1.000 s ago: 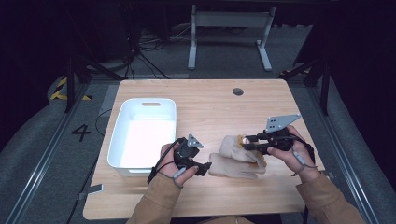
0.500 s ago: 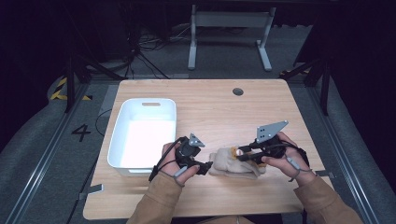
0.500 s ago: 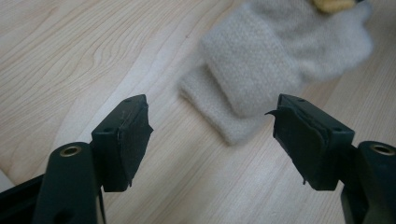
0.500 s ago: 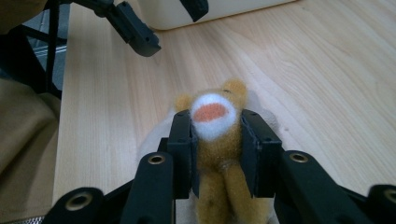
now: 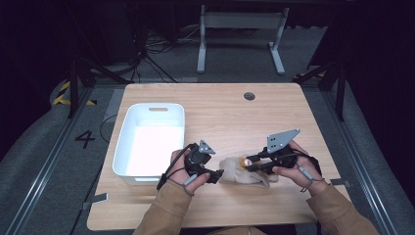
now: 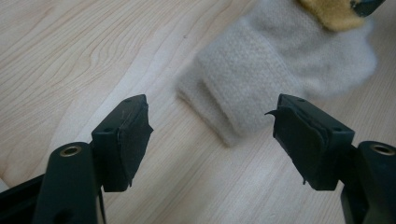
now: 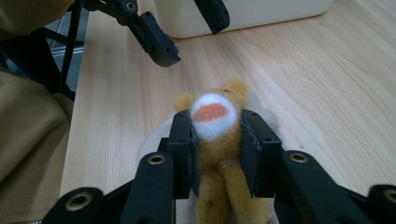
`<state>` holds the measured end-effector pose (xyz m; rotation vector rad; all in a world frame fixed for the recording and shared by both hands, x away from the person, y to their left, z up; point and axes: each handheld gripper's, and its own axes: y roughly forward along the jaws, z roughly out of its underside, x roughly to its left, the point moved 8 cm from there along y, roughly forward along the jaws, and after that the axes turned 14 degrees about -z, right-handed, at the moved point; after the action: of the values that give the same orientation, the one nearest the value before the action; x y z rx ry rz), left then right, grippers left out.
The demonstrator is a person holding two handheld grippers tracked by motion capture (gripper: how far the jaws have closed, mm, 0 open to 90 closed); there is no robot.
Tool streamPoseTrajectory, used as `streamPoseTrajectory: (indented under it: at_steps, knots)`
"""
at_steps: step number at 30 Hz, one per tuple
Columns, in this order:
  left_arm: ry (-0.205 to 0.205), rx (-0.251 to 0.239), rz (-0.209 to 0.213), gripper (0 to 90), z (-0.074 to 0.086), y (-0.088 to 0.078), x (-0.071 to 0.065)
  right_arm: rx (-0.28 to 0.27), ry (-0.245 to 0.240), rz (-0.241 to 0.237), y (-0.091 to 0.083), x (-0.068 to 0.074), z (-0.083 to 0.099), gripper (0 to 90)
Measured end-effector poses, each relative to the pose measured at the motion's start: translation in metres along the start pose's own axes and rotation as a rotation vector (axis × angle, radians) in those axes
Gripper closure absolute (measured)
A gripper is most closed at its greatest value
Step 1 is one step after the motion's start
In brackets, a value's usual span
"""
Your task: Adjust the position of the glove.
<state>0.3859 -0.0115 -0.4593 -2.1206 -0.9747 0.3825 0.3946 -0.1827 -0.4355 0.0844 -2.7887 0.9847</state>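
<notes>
Right tongs clamped on yellow plush toy, lying on beige sock at counter front. Left tongs apart, near sock cuff, not gripping. White bin looks empty; transfer apparently pending.

Bin left on table; sock right of bin.

A wood counter stands on grey floor marked "4", a dark room beyond, white frame legs behind.
</notes>
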Motion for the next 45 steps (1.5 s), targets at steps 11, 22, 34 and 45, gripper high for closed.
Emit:
streamPoseTrajectory:
  at_steps: [11, 22, 34, 45]
  knots:
    - [0.019, 0.022, 0.018, 30.3, 0.002, 0.006, -0.006, 0.103, 0.053, 0.007, 0.01, -0.015, 0.024, 67.7]
    - [0.041, 0.029, 0.029, 39.1, 0.003, 0.009, -0.011, 0.162, 0.077, 0.028, 0.014, -0.02, 0.035, 65.5]
    - [0.05, 0.015, 0.08, 29.9, -0.005, 0.009, -0.015, 0.14, 0.091, 0.066, 0.011, -0.017, 0.037, 54.5]
    - [0.067, -0.027, 0.099, 34.3, -0.016, 0.005, -0.017, 0.004, 0.105, 0.182, -0.027, -0.019, 0.027, 55.8]
